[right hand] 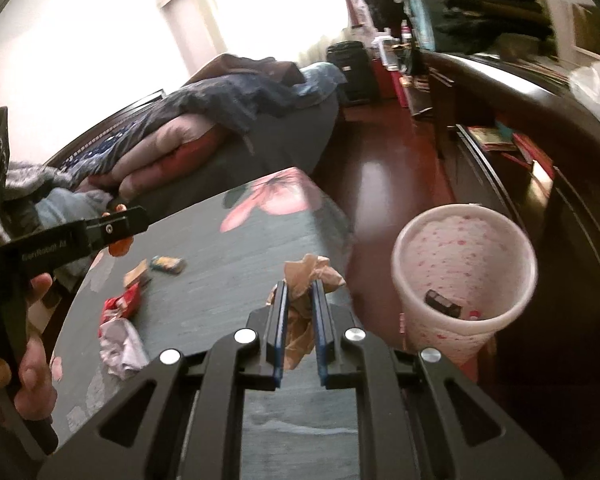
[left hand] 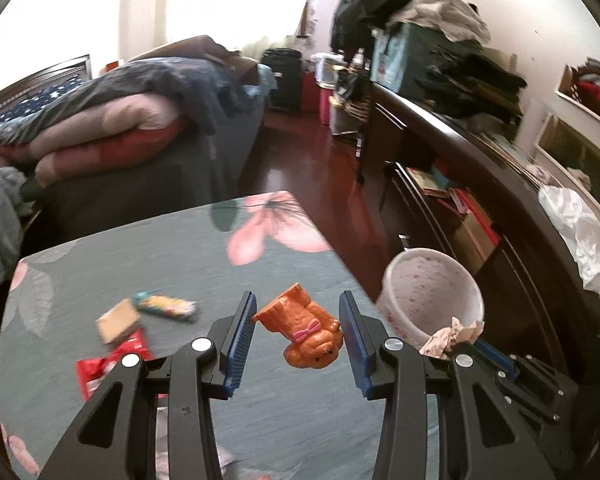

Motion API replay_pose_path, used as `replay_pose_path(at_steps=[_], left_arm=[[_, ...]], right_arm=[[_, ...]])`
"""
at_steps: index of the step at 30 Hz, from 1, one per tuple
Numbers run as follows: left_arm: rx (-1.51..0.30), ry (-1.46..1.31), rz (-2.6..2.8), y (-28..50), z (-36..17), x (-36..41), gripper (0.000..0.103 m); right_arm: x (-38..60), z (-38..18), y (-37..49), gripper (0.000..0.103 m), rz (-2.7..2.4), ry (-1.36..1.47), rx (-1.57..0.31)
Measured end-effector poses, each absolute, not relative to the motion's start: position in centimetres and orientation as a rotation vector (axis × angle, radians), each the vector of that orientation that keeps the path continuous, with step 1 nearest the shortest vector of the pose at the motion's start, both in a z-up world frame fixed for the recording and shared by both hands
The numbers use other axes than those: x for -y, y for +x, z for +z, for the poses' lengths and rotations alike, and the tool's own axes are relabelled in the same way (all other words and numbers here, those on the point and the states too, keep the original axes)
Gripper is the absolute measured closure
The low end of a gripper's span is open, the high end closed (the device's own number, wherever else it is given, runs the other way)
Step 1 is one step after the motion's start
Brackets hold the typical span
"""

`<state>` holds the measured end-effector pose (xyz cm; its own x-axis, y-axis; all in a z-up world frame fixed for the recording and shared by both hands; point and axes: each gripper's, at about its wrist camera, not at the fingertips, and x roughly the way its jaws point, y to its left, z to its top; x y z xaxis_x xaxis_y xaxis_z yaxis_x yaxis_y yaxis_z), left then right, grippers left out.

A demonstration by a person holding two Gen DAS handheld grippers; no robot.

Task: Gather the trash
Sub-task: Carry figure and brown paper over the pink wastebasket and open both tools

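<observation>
Gripping orange toy dog point(left hand: 309, 330) in left fingers point(left hand: 244, 332), crumpled brown paper point(right hand: 302, 300) in right fingers point(right hand: 320, 312), lettering unreadable.

text: "GenRobot AI" | on: left hand-held gripper point(right hand: 120, 246) side

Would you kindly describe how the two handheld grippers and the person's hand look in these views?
Both the left gripper and right gripper are matte black, with triangular cut-outs in their angled arms and round silver pivot caps. Their straight fingers carry ribbed blue pads. Seen side-on from the right wrist view, the left gripper's body bears small pale lettering. The person's hand is bare; no sleeve shows.
</observation>
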<state>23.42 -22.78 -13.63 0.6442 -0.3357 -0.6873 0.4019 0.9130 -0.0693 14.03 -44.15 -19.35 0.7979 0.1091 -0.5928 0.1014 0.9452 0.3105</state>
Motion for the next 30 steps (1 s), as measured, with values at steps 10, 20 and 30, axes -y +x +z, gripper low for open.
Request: replay_pose_path(at_steps=[10,20,30], left_arm=[[-0.762,0.135,-0.542,23.8,-14.5,30.2,0.06],[-0.751,0.211,-0.646,24.4,-15.7,37.5,0.06],[-0.806,0.238,-0.706,27.3,-18.8,43.5,0.06]], right_arm=[[51.0,-20.2,13.3,0.089,-0.13,0.389,-0.62],[56.9,-21.7,14.1,0.089,-0.262,0.425,-0.601],[61.2,-24.6,16.8,0.088,-0.334,0.448,-0.616]])
